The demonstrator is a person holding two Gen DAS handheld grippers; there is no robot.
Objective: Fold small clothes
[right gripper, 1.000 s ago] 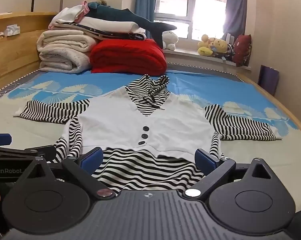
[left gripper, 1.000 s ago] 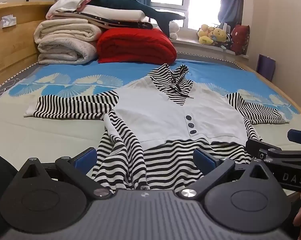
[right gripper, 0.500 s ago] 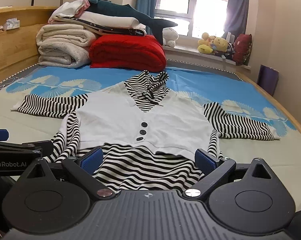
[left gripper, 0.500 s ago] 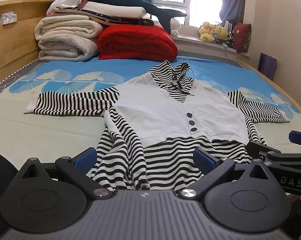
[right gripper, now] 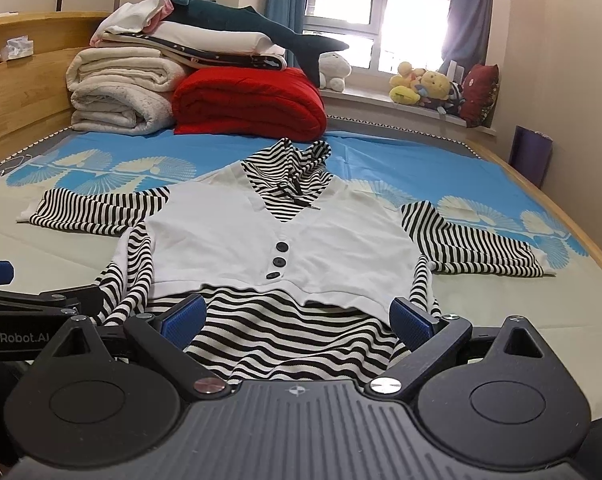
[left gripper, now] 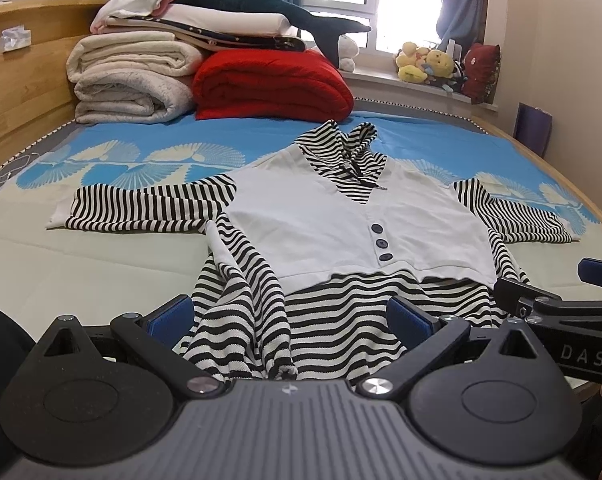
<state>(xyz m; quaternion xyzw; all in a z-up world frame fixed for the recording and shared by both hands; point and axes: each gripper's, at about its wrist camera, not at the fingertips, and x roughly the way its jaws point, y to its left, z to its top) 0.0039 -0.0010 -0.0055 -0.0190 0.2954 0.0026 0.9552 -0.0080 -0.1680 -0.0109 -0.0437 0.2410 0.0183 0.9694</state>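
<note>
Striped top [left gripper: 341, 240] flat on bed; both tongs [left gripper: 287, 316] [right gripper: 297, 318] wide at its hem.

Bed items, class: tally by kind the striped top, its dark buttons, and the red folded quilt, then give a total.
Striped top: 1
Dark buttons: 3
Red folded quilt: 1
Total: 5

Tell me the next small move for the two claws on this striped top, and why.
Probably lower both claws onto the hem and pinch it. The left claw and right claw are open, side by side, at the near striped hem of the top, holding nothing. The garment lies spread on the bed, sleeves out, unfolded.
</note>
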